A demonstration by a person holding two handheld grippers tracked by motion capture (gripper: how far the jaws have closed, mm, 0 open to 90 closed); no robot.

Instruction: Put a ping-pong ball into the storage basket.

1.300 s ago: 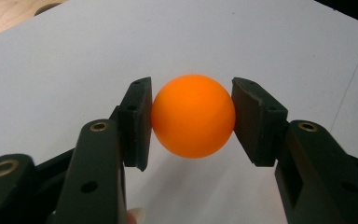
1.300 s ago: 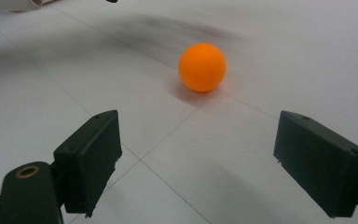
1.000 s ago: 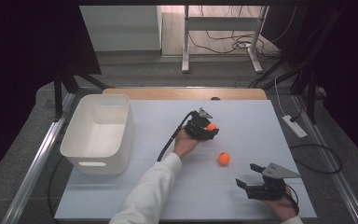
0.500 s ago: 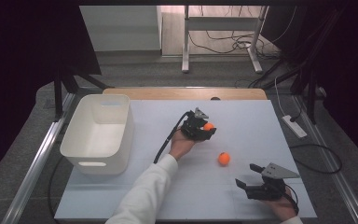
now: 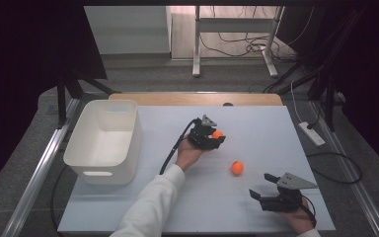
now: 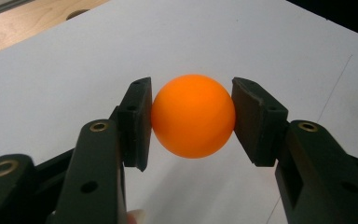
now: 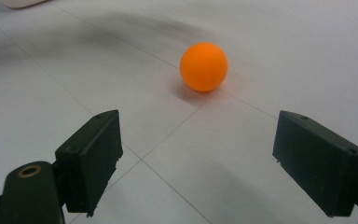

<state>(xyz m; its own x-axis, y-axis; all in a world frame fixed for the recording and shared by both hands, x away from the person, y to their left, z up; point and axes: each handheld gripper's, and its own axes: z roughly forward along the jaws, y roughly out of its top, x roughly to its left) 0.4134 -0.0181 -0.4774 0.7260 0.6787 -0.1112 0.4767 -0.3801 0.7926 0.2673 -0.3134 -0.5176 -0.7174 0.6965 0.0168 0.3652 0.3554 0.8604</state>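
As seen from above: a person's two hands work at a white table (image 5: 256, 123), each holding a pair of black tongs.

Held ball: a small, smooth, matte orange ball (image 6: 193, 115), evenly coloured and unmarked, round with no dents.

Where it is: near the middle of the table, at the tip of the left tongs (image 5: 216, 137), to the right of the white bin (image 5: 103, 143) and apart from it.

Left tongs: clamped on the held ball. In the left gripper view the two black pads (image 6: 137, 122) press its left and right sides, and pale table shows beneath it.

Second ball: another orange ball (image 5: 237, 168) of the same look lies on the table between the two hands, near the right tongs.

Right tongs: the right tongs (image 5: 264, 190) sit at the table's near right corner with jaws wide apart, gripping nothing and touching nothing.

Right gripper view: the second ball (image 7: 203, 66) rests on the table ahead of the open jaws, well clear of both, with a soft shadow under it and thin seam lines crossing the surface.

High view adds: the white sleeve (image 5: 153, 205) of the left arm, the bin's open top, the wooden strip (image 5: 192, 98) at the table's far edge, and cables on the floor beyond.
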